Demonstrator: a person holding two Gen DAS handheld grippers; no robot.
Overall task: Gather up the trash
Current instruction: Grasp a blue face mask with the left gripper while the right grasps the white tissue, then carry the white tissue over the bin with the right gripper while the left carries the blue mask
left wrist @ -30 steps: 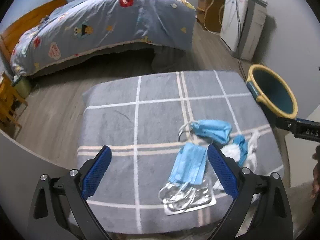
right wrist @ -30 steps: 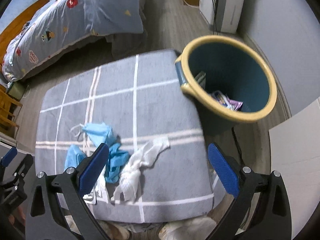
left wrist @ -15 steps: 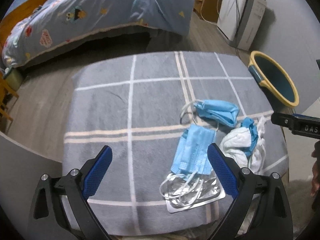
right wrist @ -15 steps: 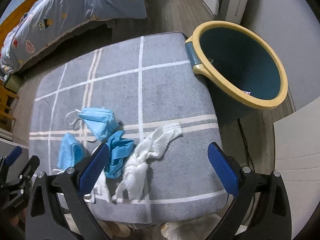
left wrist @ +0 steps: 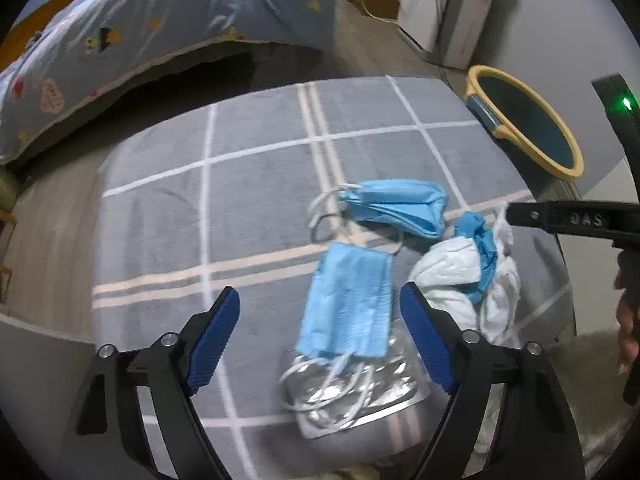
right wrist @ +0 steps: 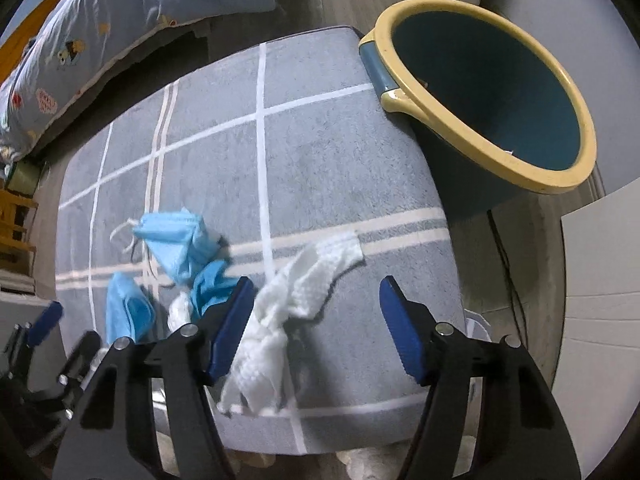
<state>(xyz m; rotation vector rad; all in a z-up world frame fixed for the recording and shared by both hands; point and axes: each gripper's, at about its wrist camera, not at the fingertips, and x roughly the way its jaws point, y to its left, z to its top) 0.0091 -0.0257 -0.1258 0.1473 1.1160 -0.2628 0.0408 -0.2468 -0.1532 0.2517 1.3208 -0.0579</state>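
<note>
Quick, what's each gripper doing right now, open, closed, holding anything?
Left gripper: open, fingers just been closing around the flat blue mask, not gripping it.
Right gripper: open, fingers just been closing, white tissue between them, not gripped.

The bin [right wrist: 486,92] shows only its upper inside wall in the right wrist view; its floor is out of sight, and a pale scrap at the near rim is too small to name. In the left wrist view the clear wrapper [left wrist: 360,396] lies partly under the flat blue mask [left wrist: 348,304]. The white tissue [left wrist: 452,280] runs behind the left gripper [left wrist: 320,340]. The person's hand [left wrist: 628,320] is cut by the frame's edge.
</note>
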